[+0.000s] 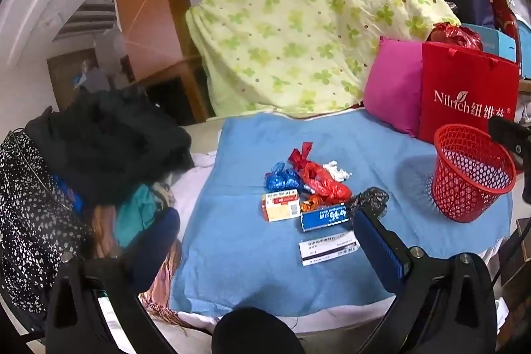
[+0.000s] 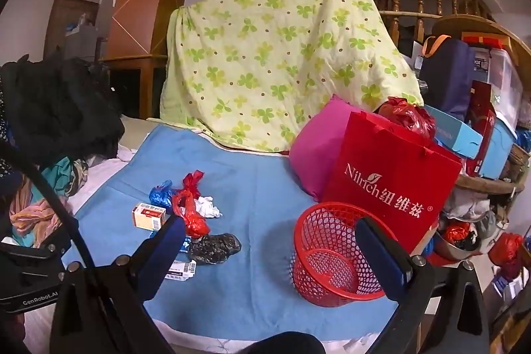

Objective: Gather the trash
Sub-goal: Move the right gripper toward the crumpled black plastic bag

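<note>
Trash lies in a heap on a blue cloth [image 1: 239, 247]: a red plastic bag [image 1: 320, 178], a blue bag [image 1: 282, 179], white crumpled paper [image 1: 337, 171], a black bag [image 1: 371, 199], a cream box [image 1: 281, 206], a blue box [image 1: 323, 216] and a white box [image 1: 327, 247]. A red mesh basket [image 1: 471, 171] stands at the right, empty as far as I see. My left gripper [image 1: 265, 241] is open, just short of the heap. My right gripper [image 2: 268, 241] is open, between the black bag [image 2: 214, 247] and the basket [image 2: 335, 254].
A red paper bag [image 2: 388, 181] and a pink cushion [image 2: 315, 148] stand behind the basket. A green-flowered quilt [image 2: 275, 62] rises at the back. Dark clothes [image 1: 99, 141] are piled at the left. Boxes and bags crowd the right side [image 2: 478, 128].
</note>
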